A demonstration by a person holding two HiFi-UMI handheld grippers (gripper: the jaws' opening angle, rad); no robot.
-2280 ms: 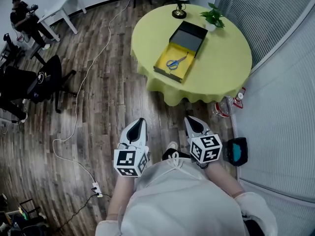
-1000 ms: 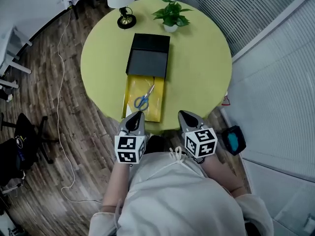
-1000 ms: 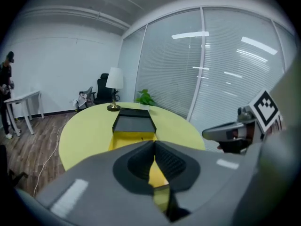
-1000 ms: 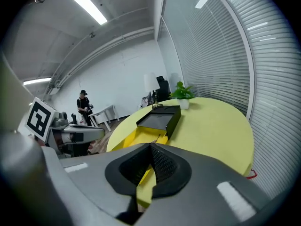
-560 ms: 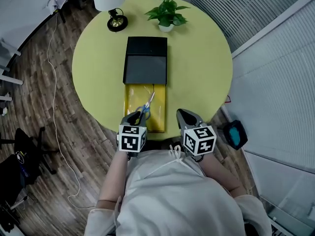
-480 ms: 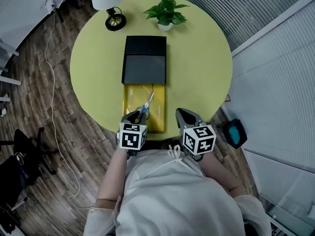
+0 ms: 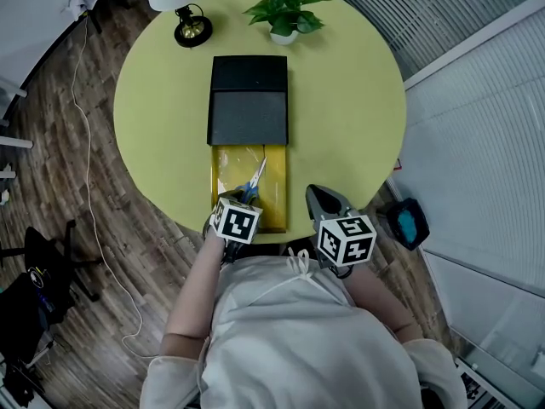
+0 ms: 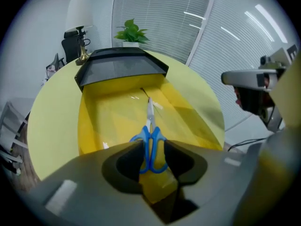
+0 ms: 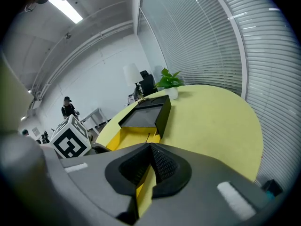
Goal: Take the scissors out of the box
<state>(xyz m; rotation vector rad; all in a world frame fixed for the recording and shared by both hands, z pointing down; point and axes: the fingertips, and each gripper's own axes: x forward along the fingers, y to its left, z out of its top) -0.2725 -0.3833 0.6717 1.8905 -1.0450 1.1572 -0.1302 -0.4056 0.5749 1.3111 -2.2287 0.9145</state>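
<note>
Two grippers hang at the near edge of a round yellow-green bench [image 7: 349, 100] in the head view. On the bench lies a long box [image 7: 234, 164] with a yellow inside, and a black lid [image 7: 249, 100] covers its far half. The scissors [image 7: 255, 177] lie in the open near half, blades pointing far. The left gripper [image 7: 230, 203] points steeply down over the box's near left corner, just beside the blue handles. The right gripper [image 7: 315, 194] is right of the box, over the bench edge. A lamp [image 7: 192, 31] and a plant [image 7: 285, 11] stand at the far side. Around the bench is dark wood floor [image 7: 68, 143] with a white cable [image 7: 85, 186] on it and a chair [image 7: 43, 262] to the left. Blinds [image 7: 477, 143] run along the right.

In the left gripper view the left gripper's [image 8: 153, 149] jaws have just been opening and now stand wide. The scissors' [image 8: 151, 135] blue handles show between them on the box floor; whether the pads touch them I cannot tell. The right gripper [image 8: 249, 79] is at the right edge.

In the right gripper view the right gripper's [image 9: 150, 147] jaws meet at the tips and hold nothing. Past them are the box [image 9: 122, 138], the lid [image 9: 146, 114], the plant [image 9: 169, 81] and the lamp [image 9: 131, 74]. A person [image 9: 69, 108] stands far off in the white room, under strip lights [image 9: 66, 6].
</note>
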